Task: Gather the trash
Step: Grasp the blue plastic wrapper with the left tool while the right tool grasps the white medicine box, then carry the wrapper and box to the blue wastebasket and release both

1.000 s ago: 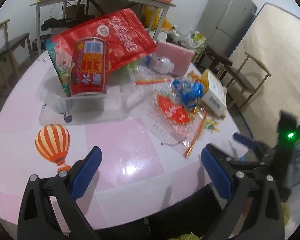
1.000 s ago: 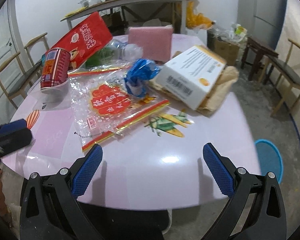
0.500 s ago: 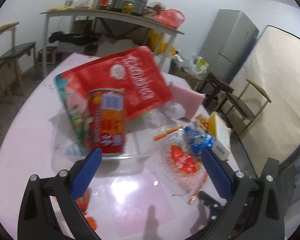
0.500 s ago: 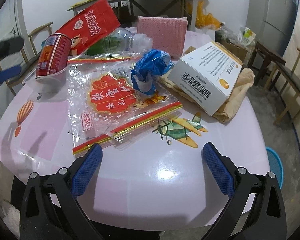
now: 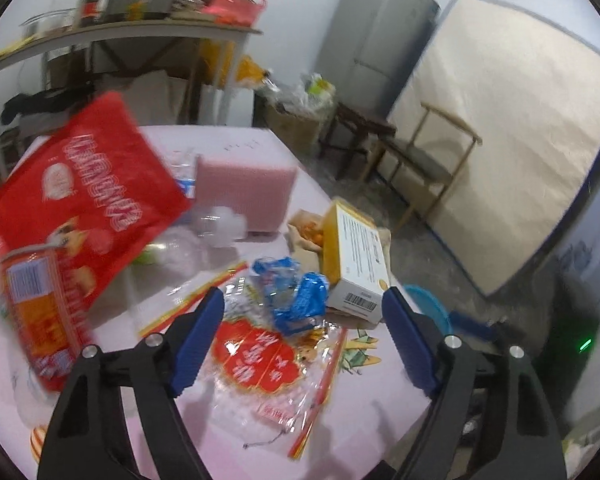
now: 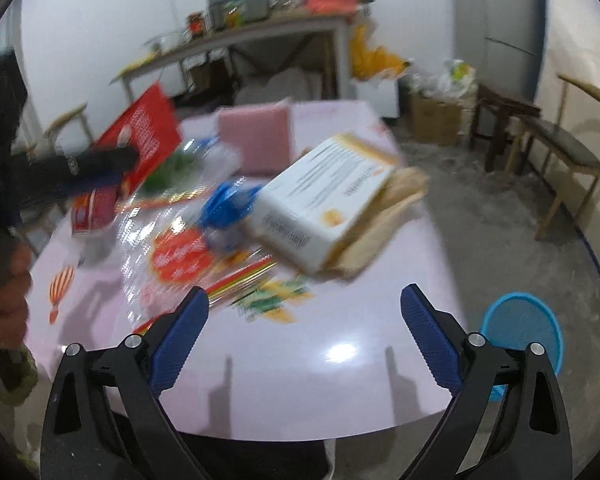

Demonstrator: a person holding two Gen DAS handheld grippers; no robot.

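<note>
Trash lies on a pink table (image 5: 364, 408): a clear bag with a red label (image 5: 260, 356), a crumpled blue wrapper (image 5: 296, 300), a white and orange box (image 5: 356, 264), a red snack bag (image 5: 80, 196), a red can (image 5: 40, 312) and a pink foam block (image 5: 244, 184). My left gripper (image 5: 303, 328) is open and empty above the clear bag and blue wrapper. My right gripper (image 6: 305, 330) is open and empty over the table's near edge; the box (image 6: 324, 200) and blue wrapper (image 6: 228, 204) lie beyond it.
A blue bin (image 6: 524, 328) stands on the floor right of the table, also in the left wrist view (image 5: 428, 304). Chairs (image 6: 568, 152), a fridge (image 5: 376, 40) and a mattress (image 5: 512, 128) stand to the right. A cluttered side table (image 5: 132, 28) stands behind.
My left gripper has moved forward and right, from the can and snack bag to above the clear bag and blue wrapper. My right view has swung right and blurred. Both grippers stay open.
</note>
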